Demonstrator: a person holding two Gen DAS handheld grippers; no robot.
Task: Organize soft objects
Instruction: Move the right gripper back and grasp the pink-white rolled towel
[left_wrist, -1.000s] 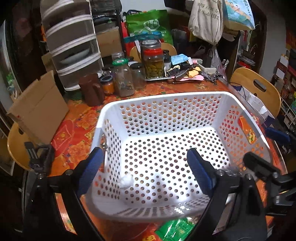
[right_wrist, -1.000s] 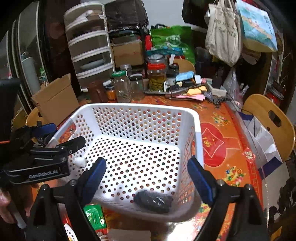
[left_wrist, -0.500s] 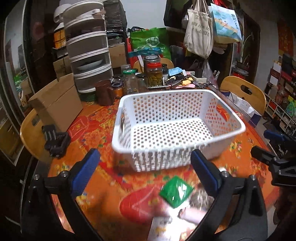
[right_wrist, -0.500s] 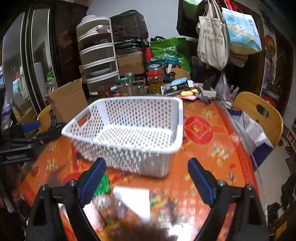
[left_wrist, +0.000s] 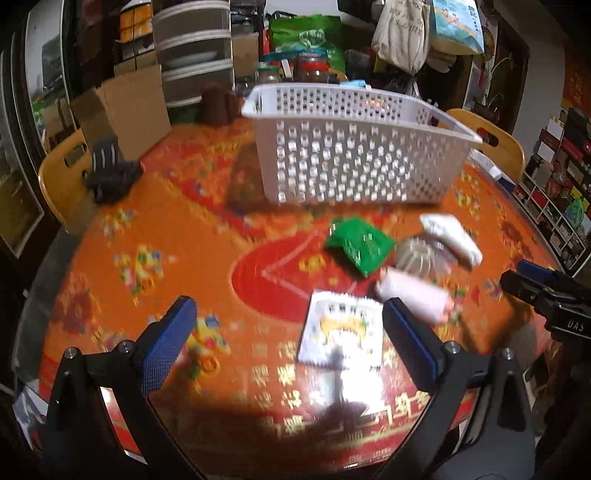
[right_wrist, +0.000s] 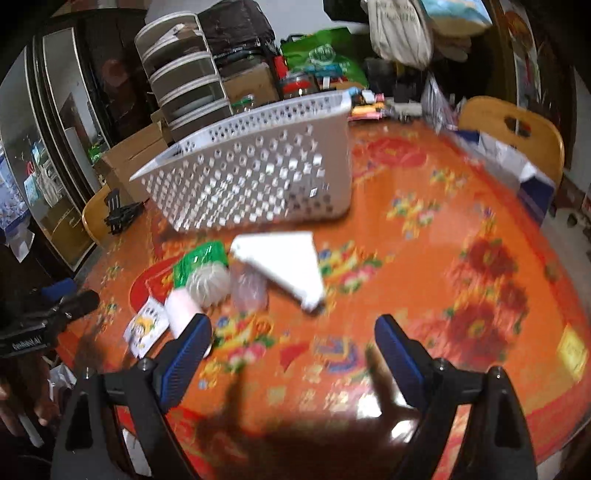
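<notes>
A white perforated basket stands on the orange table; it also shows in the right wrist view. In front of it lie several soft packets: a green packet, a white packet, a clear bag with a round grey thing, a pink roll and a white printed sachet. The right wrist view shows the green packet, a white flat packet and the pink roll. My left gripper is open and empty near the sachet. My right gripper is open and empty.
Jars, stacked drawers and cardboard boxes crowd the table's far side. Wooden chairs stand at the left and right. A black clamp lies at the left edge. The right gripper shows at the right in the left wrist view.
Both grippers have pulled back and down from over the basket to the near table. The basket now looks farther away, and the packets in front of it have come into view.
</notes>
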